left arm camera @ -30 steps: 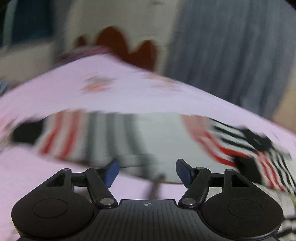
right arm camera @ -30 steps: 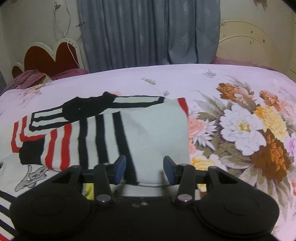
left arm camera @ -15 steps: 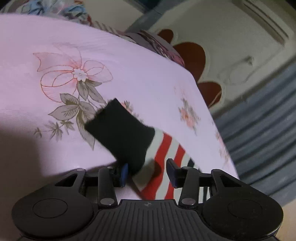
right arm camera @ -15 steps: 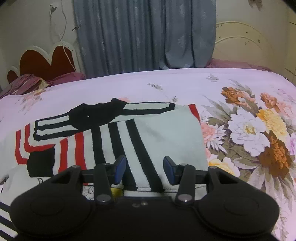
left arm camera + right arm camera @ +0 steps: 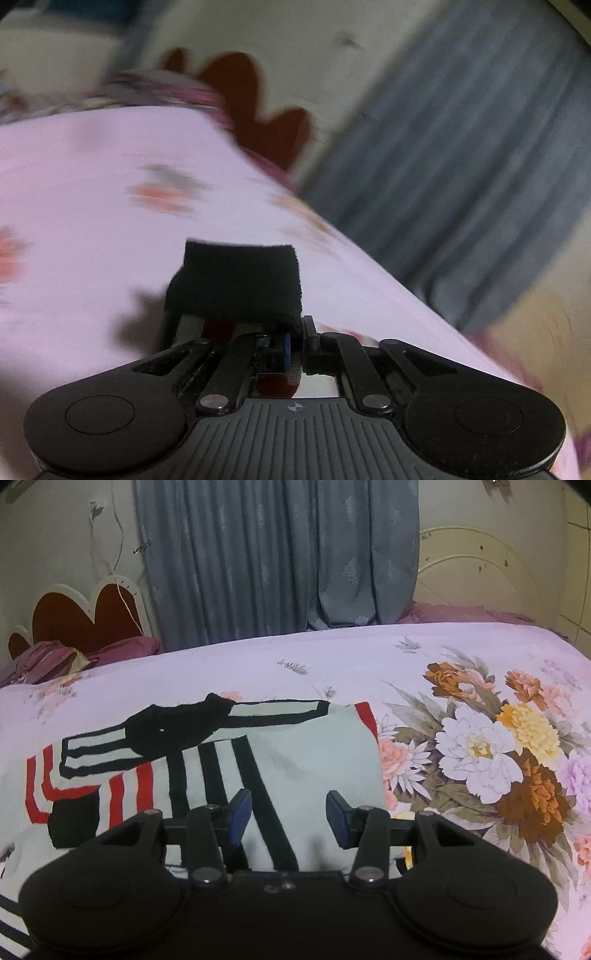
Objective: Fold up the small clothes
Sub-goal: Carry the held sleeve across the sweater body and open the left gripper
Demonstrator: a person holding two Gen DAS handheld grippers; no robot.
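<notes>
A small white sweater (image 5: 314, 760) with black and red stripes lies partly folded on the bed, one sleeve with a black cuff (image 5: 173, 727) laid across its top. My right gripper (image 5: 284, 816) is open and empty, hovering just above the sweater's near edge. In the left wrist view my left gripper (image 5: 295, 345) is shut on the other sleeve's black cuff (image 5: 236, 284), which stands up in front of the fingers; the striped sleeve shows just below it. That view is blurred.
The bed has a pink sheet (image 5: 258, 664) with a large flower print (image 5: 487, 753) to the right of the sweater. A red heart-shaped headboard (image 5: 81, 620), purple pillows (image 5: 48, 661) and grey curtains (image 5: 277, 561) stand behind.
My left gripper closed on the sleeve's black cuff and lifted it, swinging fast. My right gripper stayed open and eased back slightly over the sweater.
</notes>
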